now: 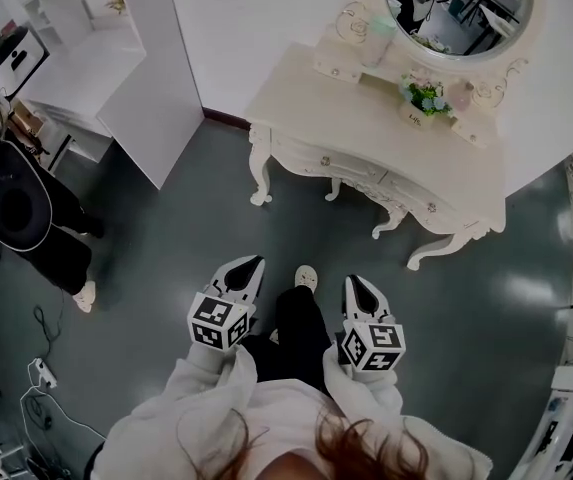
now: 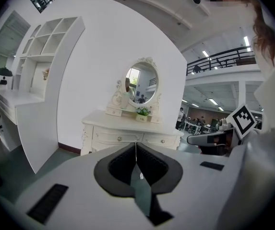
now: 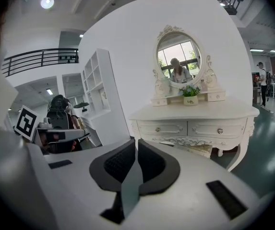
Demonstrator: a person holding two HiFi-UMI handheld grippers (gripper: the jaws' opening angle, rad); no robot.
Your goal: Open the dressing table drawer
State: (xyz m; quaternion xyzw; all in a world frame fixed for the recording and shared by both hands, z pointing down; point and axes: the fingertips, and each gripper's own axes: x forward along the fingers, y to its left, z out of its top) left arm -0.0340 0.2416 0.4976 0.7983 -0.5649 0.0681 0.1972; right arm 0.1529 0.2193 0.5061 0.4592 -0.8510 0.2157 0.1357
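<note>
A cream dressing table (image 1: 386, 143) with an oval mirror (image 1: 456, 8) stands against the white wall, a few steps ahead of me. Its two front drawers (image 1: 338, 163) are closed; each has a small round knob (image 3: 220, 131). In the left gripper view the drawers (image 2: 119, 138) sit just above my jaws. My left gripper (image 1: 249, 268) and right gripper (image 1: 358, 286) hover side by side over the dark floor, well short of the table. Both point toward it with jaws shut and nothing between them. The left gripper's (image 2: 136, 145) tips meet, and so do the right gripper's (image 3: 136, 143).
A small potted plant (image 1: 424, 96) and little boxes sit on the tabletop. A white shelving unit (image 1: 151, 88) juts out at the left. A person in black (image 1: 26, 218) stands at far left, with cables (image 1: 41, 373) on the floor nearby. My foot (image 1: 306, 278) shows between the grippers.
</note>
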